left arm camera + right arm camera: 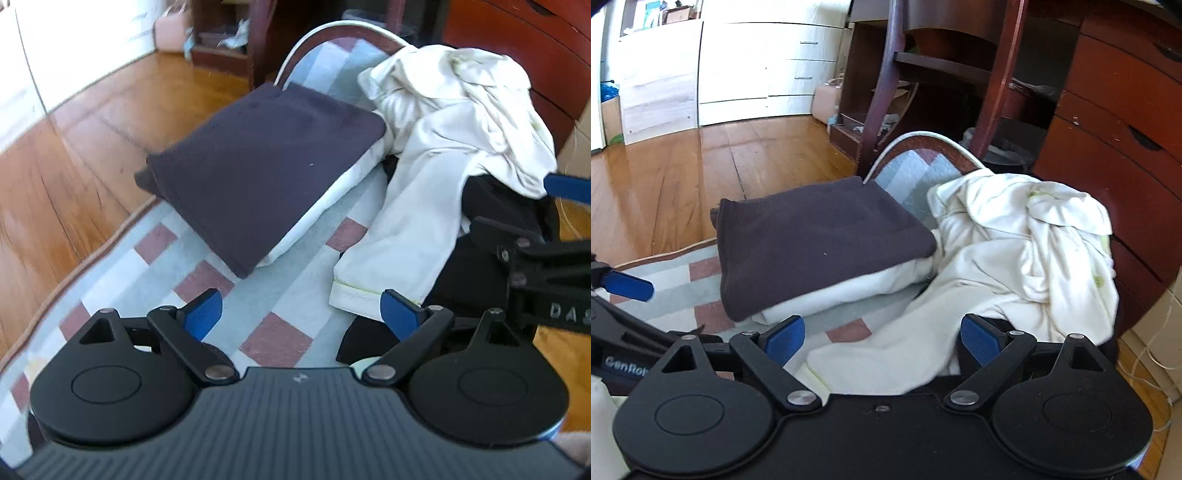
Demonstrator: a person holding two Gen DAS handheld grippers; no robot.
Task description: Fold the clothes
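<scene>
Here, both jaws released — left gripper [301, 314], right gripper [882, 339], folded dark garment [258, 166] overhanging mat edge [66, 284].

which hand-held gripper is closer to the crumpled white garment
Right. The right hand-held gripper hangs open directly over its trailing end; the left hand-held gripper is open beside it, over the checked rug.

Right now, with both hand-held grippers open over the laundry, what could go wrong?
1. The folded dark garment overhangs the white one beneath; a bump could topple the stack.
2. The crumpled white garment drapes over dark clothing, so one pinch may lift both.
3. The white cable behind could snag.
</scene>
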